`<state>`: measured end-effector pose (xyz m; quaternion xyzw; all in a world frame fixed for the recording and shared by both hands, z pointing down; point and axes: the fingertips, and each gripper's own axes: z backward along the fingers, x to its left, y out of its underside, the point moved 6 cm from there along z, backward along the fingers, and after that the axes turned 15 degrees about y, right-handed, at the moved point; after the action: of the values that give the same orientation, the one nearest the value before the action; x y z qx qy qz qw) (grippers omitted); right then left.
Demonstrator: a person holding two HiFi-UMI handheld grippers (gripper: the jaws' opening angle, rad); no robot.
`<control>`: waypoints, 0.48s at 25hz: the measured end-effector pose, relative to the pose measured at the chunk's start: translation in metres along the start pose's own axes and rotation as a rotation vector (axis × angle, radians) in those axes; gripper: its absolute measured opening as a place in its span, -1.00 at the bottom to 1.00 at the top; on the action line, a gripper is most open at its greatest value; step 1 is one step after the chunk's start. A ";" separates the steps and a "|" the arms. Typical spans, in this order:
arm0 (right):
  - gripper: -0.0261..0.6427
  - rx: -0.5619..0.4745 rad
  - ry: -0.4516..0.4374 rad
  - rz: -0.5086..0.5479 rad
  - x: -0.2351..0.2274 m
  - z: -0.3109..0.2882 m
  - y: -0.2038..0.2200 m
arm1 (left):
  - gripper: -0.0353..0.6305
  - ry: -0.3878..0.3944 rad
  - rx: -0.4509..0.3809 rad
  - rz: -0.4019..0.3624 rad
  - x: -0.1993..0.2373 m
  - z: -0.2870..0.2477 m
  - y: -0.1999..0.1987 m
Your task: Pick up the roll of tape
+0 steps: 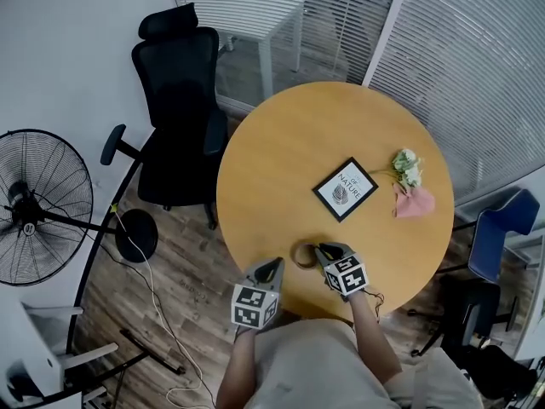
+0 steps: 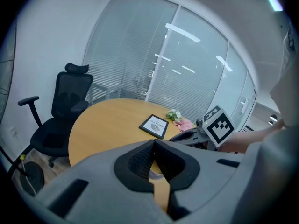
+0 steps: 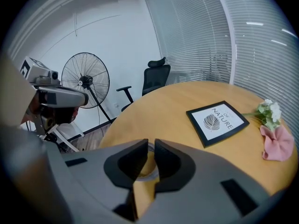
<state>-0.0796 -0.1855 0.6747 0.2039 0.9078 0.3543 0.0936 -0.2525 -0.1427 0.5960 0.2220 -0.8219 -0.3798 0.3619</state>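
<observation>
- From the head view, catching only part of the roll of tape (image 1: 301,255): lying flat by the near edge of the round table (image 1: 281,135), its right side covered by the tips of the right gripper (image 1: 323,250).
- Cannot tell from up there whether either jaw touches the roll.
- Over to the right gripper view: jaws parted by a narrow slot and pinching nothing, with just a pale curve of the roll glimpsed through the slot, below the tips.
- Now the left gripper view: left gripper (image 2: 154,143) clamped tip to tip on nothing, with a faint ring-like arc on the wood beneath, too small to call.
- Only there, getting the right gripper side-on: marker cube up, nose dipping towards the tabletop.
- Only from the head view, seeing both tools side by side at the table's rim, both angled down and inward towards the roll.
- Forearms cut off at the lower frame edge, hands mostly hidden behind the cubes.
- Further across the table, well apart from the roll: framed print (image 1: 345,189), white flowers (image 1: 407,167), pink cloth (image 1: 415,202).
</observation>
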 end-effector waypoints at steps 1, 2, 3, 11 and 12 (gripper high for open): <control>-0.79 0.004 0.000 0.003 0.001 -0.001 0.001 | -0.87 0.001 0.000 0.001 0.000 0.000 0.000; -0.76 0.008 0.001 0.007 0.001 -0.001 0.002 | -0.87 0.000 0.000 0.002 -0.001 0.000 0.000; -0.72 0.013 0.000 0.010 0.001 -0.003 0.003 | -0.87 -0.001 0.000 0.002 -0.001 0.000 0.000; -0.59 0.075 0.006 0.036 0.001 -0.018 0.015 | -0.87 -0.003 0.002 -0.002 -0.003 -0.002 0.000; -0.57 0.083 0.009 0.037 0.001 -0.021 0.016 | -0.87 -0.003 0.003 -0.002 -0.003 -0.002 0.000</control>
<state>-0.0823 -0.1872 0.7007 0.2228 0.9182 0.3190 0.0743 -0.2493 -0.1415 0.5957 0.2228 -0.8228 -0.3792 0.3600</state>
